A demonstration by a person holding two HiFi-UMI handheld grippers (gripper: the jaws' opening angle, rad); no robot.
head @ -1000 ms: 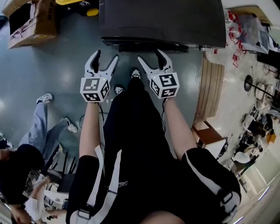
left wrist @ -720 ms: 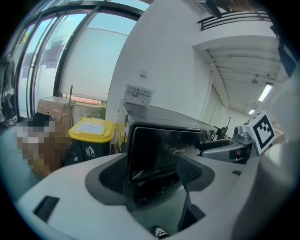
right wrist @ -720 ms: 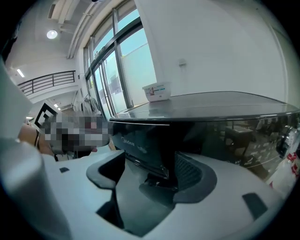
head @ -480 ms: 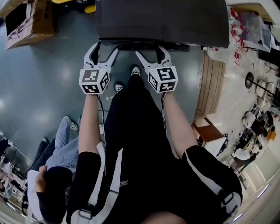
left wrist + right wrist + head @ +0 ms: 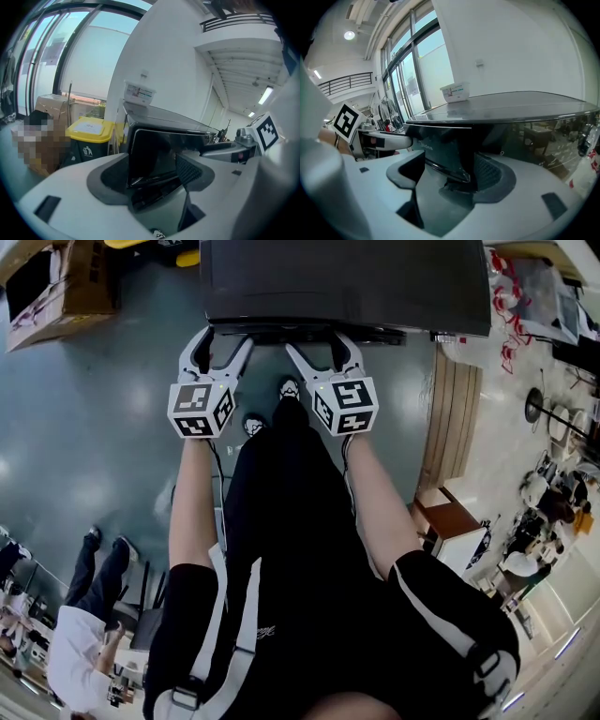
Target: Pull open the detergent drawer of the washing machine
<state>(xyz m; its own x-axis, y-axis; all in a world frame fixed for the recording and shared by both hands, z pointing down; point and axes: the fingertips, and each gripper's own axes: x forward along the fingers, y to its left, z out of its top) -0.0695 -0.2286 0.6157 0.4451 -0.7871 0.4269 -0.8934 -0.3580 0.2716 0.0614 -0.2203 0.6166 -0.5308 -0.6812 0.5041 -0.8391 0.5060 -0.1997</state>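
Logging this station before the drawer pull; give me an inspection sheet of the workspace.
Surface: glossy grey-blue floor.
Job's things: dark glossy washing machine seen from above; drawer not made out.
Clutter: brown cardboard box, yellow-lidded bin, white labelled tub on the machine top.
Grippers: left gripper and right gripper open, the machine's front edge between each one's jaws.
Cables: thin black cable along the left forearm.
Surroundings: pale wooden bench at right; bystander at lower left.

One washing machine (image 5: 347, 282); two grippers, the left gripper (image 5: 227, 339) and the right gripper (image 5: 316, 343); one cardboard box (image 5: 56, 287); one yellow-lidded bin (image 5: 91, 129); one white tub (image 5: 139, 93).
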